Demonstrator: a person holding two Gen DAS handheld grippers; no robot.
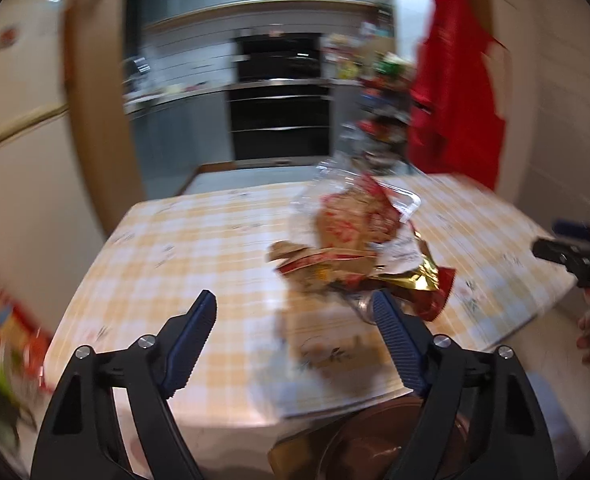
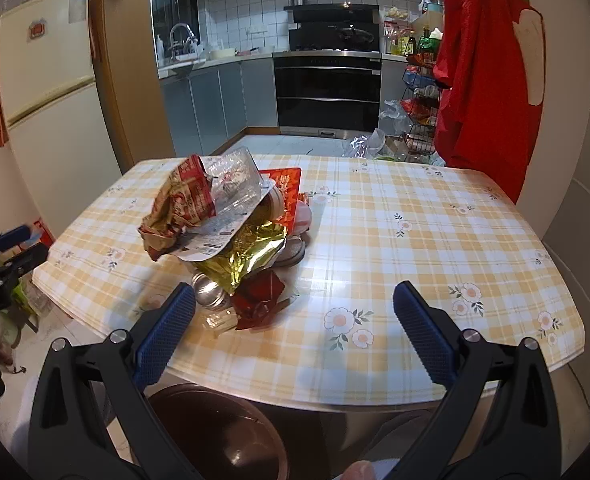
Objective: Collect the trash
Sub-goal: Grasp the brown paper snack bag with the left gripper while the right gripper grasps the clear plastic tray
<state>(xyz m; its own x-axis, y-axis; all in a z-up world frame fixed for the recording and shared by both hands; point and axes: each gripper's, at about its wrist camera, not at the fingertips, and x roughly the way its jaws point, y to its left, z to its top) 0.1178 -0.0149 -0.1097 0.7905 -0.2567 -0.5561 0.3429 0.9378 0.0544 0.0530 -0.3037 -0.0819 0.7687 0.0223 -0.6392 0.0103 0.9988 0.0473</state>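
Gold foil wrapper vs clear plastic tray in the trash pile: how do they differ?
The gold foil wrapper is opaque, shiny and crumpled; the clear plastic tray is see-through and keeps a moulded shape. The wrapper sits low at the pile's near side, while the tray is tilted up on top, toward the far side. Both lie in one heap on the checked table, ungripped.

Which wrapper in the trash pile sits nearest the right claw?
The crumpled dark red wrapper at the pile's front edge, beside the metal can. The gold foil bag and the red-and-tan bag lie farther back.
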